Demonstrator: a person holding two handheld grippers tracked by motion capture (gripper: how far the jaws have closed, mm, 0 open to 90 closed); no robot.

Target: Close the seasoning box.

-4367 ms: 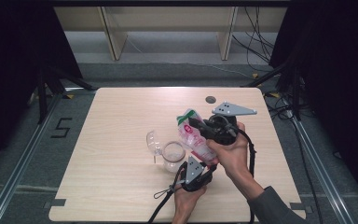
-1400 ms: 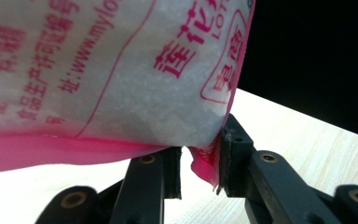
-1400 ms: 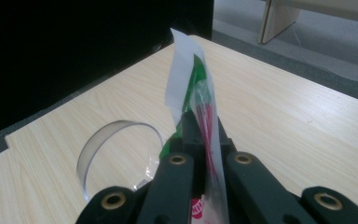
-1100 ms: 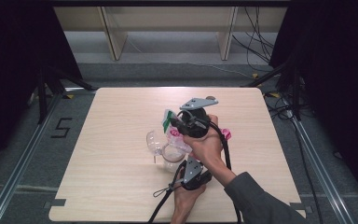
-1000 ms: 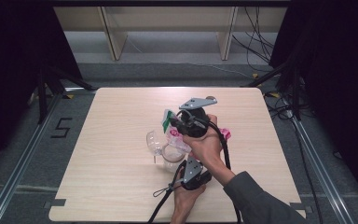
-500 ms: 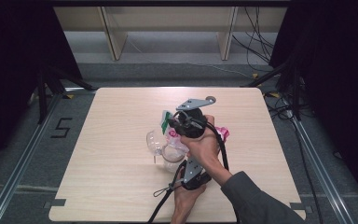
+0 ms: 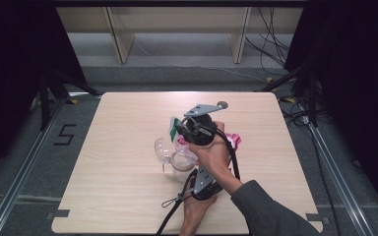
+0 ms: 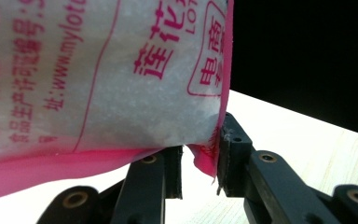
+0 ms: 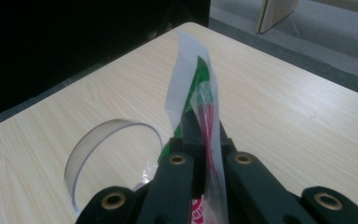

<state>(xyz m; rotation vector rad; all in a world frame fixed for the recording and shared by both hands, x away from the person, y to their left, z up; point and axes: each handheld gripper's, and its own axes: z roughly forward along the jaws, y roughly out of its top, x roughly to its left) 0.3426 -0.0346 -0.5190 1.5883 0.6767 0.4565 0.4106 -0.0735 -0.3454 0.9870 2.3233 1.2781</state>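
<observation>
In the high view, a clear glass jar stands near the middle of the wooden table and serves as the landmark. The right gripper hangs just behind and above the jar, jaws shut on the green-and-white top edge of a pink bag whose body trails off to the jar's right. That high pinch looks meant to tip the bag so its contents can run toward the jar mouth. The left gripper sits on the near side of the jar, steadying the bag's lower end.

In the left gripper view, the bag, full of white grains and printed in red, looms over the jaws. The left gripper stands partly open with the bag's pink bottom corner between its jaws, touching the right one; whether it truly pinches I cannot tell.

In the right gripper view, the right gripper is clamped tight on the bag's folded top, and the jar lies low to its left, rim open.
</observation>
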